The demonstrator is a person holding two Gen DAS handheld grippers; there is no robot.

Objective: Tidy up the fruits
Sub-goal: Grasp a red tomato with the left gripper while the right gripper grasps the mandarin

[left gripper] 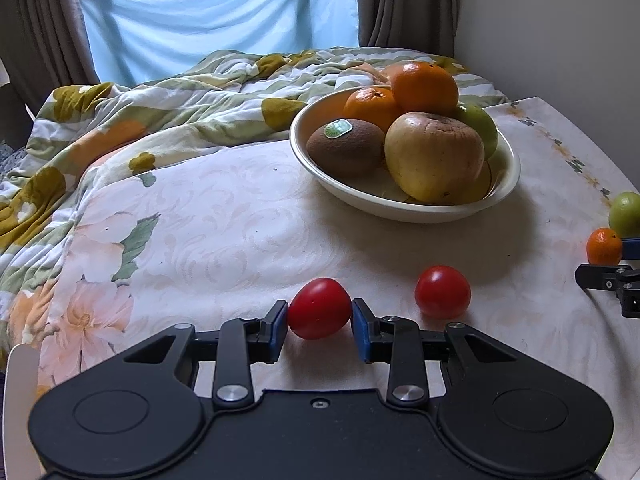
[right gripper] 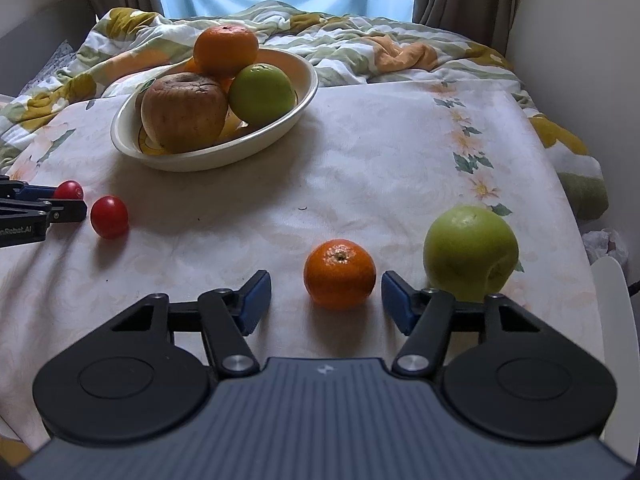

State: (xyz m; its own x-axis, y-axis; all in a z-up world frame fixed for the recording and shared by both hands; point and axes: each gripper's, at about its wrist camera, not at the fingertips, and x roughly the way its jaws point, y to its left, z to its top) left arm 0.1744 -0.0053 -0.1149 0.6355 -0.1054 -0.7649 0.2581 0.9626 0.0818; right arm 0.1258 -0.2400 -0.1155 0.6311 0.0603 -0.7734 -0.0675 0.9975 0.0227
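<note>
Cream bowl [left gripper: 508,184] heaped with oranges, apples, kiwi [left gripper: 346,147], left hand-held gripper [left gripper: 320,320] pinching tomato [left gripper: 319,309], right hand-held gripper [right gripper: 325,298] wide

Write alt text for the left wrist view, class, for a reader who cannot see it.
The left hand-held gripper closes its blue pads around a red tomato on a floral tablecloth. A second tomato lies to its right, and a cream bowl behind holds oranges, a kiwi and apples.

Glossy, smooth red tomato [left gripper: 319,309]; matt, fuzzy brown kiwi [left gripper: 345,147] with shiny sticker; dimpled orange mandarin [right gripper: 339,274]; wrinkled, dull yellow-brown apple [left gripper: 435,157]; smooth glazed cream bowl [left gripper: 404,205]; matt floral cloth over table [right gripper: 360,168]; matt black plastic left tool [left gripper: 320,326], blue pads [left gripper: 279,330].
</note>
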